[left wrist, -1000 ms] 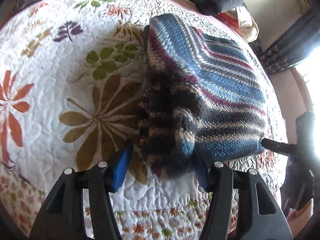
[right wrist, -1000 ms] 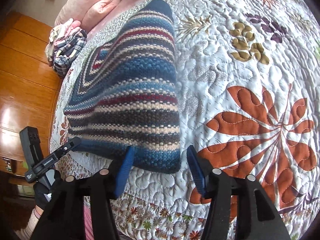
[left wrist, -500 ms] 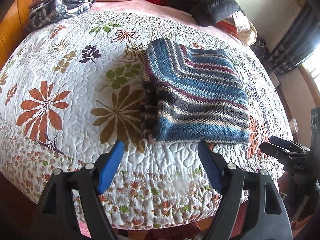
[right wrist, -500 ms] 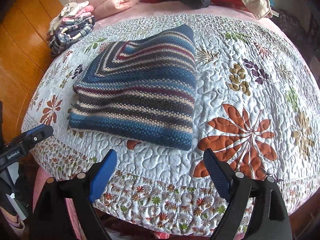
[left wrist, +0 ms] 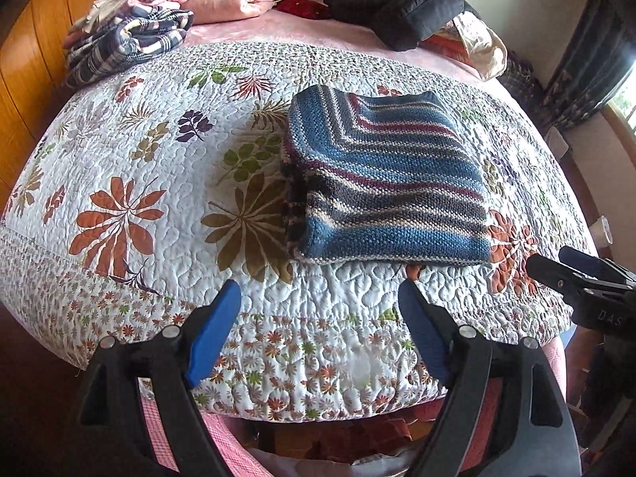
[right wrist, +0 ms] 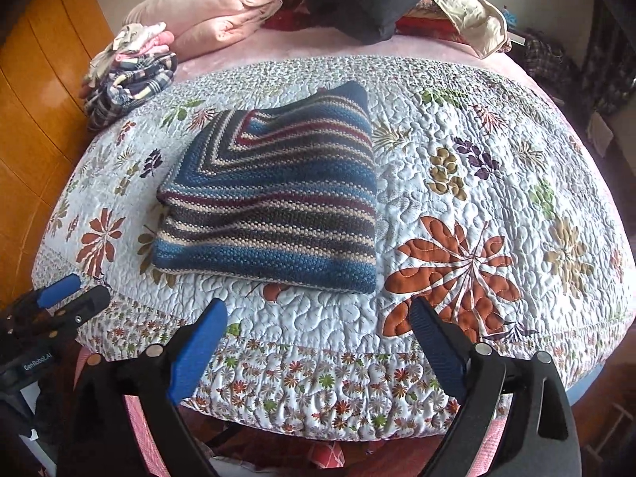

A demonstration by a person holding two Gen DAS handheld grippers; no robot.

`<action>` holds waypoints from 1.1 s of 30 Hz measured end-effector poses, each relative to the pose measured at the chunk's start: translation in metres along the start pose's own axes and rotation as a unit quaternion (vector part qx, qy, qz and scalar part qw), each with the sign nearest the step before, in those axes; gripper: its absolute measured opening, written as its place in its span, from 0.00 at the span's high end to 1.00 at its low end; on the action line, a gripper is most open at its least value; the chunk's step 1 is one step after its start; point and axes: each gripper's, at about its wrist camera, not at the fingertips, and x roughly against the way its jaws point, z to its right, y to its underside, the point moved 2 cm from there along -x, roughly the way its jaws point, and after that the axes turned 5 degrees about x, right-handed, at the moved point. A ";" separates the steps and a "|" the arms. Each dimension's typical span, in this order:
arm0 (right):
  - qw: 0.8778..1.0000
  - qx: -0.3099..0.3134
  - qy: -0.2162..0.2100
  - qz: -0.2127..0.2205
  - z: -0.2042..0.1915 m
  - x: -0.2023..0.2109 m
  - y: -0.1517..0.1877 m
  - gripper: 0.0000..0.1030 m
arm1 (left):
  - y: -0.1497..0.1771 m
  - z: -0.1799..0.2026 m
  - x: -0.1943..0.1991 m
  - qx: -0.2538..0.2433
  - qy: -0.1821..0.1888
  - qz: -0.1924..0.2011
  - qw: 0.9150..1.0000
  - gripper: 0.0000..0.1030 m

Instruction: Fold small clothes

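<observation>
- Left wrist view shows the left gripper (left wrist: 320,306) spread wide with nothing between its blue pads, hanging off the near edge of the bed and well apart from the cloth.
- Right wrist view shows the right gripper (right wrist: 318,326) equally wide and empty, also back from the bed edge; each gripper appears at the margin of the other's view.
- Between and beyond them, the striped knit sweater (left wrist: 385,187) lies as a compact folded rectangle on the floral quilt (left wrist: 131,159), edges roughly square, a thicker bunched fold along its left side.
- Judgement: this fold looks finished. To close the step well, check the bunched left edge and press it flat if it lifts, rather than regripping the whole bundle.
- Farther back, a plaid garment pile (right wrist: 127,79) near the headboard corner looks like a candidate for the next piece.
</observation>
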 end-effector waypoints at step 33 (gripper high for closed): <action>0.999 -0.017 0.051 0.001 0.003 0.042 -0.002 0.04 | -0.001 0.030 0.033 -0.029 -0.030 0.017 0.999 0.13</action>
